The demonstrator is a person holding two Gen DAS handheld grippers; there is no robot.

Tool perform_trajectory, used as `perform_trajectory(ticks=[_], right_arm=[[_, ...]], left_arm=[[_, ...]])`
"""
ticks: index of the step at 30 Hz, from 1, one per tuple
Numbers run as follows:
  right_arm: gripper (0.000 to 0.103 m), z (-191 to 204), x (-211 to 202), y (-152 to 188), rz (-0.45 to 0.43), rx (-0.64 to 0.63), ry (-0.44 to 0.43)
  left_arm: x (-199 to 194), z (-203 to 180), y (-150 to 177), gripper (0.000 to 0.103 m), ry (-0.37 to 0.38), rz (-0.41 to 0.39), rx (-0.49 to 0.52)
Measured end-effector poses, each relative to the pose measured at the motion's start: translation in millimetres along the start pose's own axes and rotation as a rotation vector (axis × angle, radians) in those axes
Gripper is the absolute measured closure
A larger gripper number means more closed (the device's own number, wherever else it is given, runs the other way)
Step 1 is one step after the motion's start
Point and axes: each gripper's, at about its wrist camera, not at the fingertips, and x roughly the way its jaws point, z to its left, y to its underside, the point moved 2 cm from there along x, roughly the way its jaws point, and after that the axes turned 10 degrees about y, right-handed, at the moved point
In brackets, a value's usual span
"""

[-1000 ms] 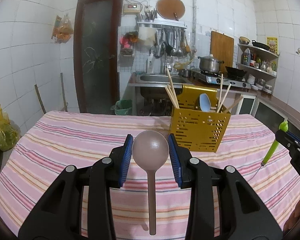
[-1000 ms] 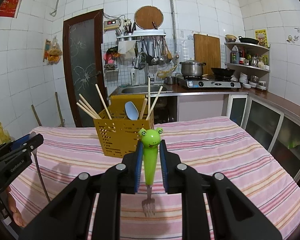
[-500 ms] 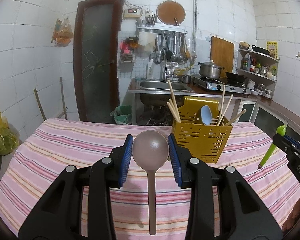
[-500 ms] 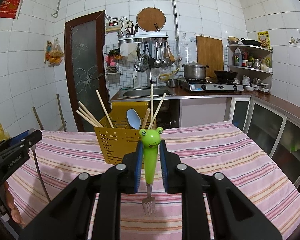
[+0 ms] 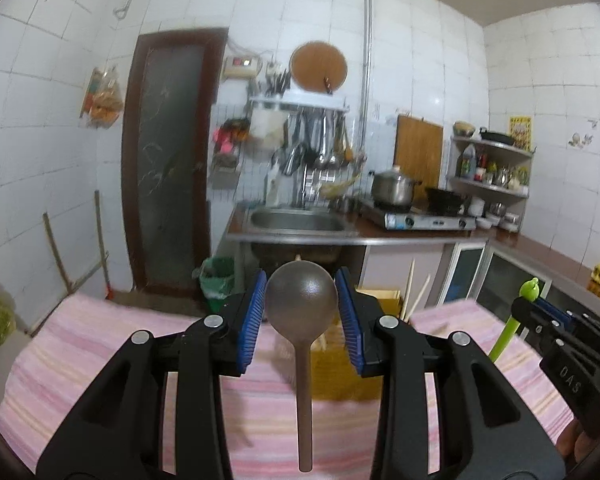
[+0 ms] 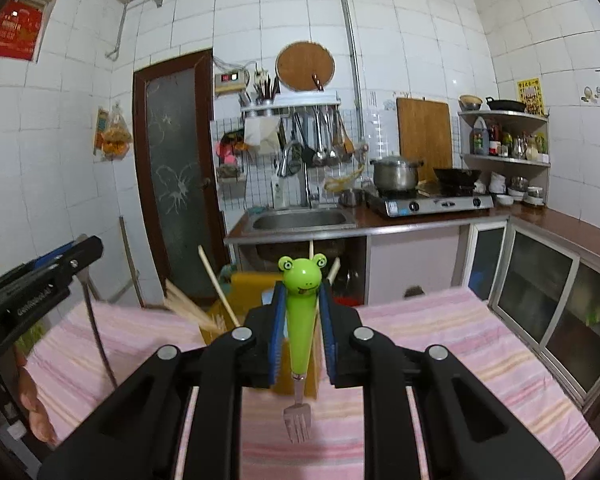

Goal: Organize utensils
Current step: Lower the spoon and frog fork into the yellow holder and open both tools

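My left gripper (image 5: 302,320) is shut on a grey-brown spoon (image 5: 303,304), bowl up, handle hanging down. My right gripper (image 6: 301,336) is shut on a green frog-handled fork (image 6: 300,320), tines pointing down. The yellow perforated utensil holder (image 5: 340,372) stands on the pink striped tablecloth (image 5: 100,344), just behind and below both grippers and mostly hidden by them. In the right wrist view the holder (image 6: 252,286) shows with chopsticks (image 6: 216,292) sticking out. The right gripper and fork show at the right of the left wrist view (image 5: 516,320); the left gripper shows at the left of the right wrist view (image 6: 40,280).
Beyond the table are a steel sink (image 6: 300,220), a gas stove with a pot (image 6: 396,174), a dark door (image 6: 176,168) and glass-fronted cabinets (image 6: 540,300) to the right. A green bin (image 5: 218,280) stands by the sink.
Both grippers have risen and moved toward the holder, which now sits lower in both views and largely behind the fingers. Both grips are unchanged.
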Motion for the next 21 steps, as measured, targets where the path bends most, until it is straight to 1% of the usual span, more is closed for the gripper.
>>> perform_trajectory(ticks=[5,7,10,12,16,18,21], right_arm=[[0.086,11.8,17.3,-44.4,-0.054,0.010,0.003],[0.086,16.8,30.0,-54.6,-0.060,0.012,0.005],[0.086,20.0,54.0,-65.2,-0.054,0.034,-0.003],[0.086,20.8,67.7,-66.8,-0.056,0.047,-0.006],[0.086,19.6,94.8,-61.9,-0.049,0.053,-0.005],[0.086,14.6,109.9,-55.2,-0.036,0.061,-0.002],[0.086,11.3,128.2,-40.4,-0.007,0.054,0.009]], left_arm=[[25.4,-10.2,-35.6,0.068,0.022,-0.064,0.016],[43.1,-14.7,-46.9,0.068,0.037,-0.081,0.020],[68.1,-19.6,-54.6,0.068,0.052,-0.103,0.024],[85.1,-20.5,-54.6,0.068,0.065,-0.109,0.024],[124.0,-17.9,-46.0,0.068,0.079,-0.093,0.014],[147.6,-15.9,-33.8,0.068,0.070,-0.075,0.030],[167.5,-9.9,-13.1,0.068,0.069,-0.043,0.019]])
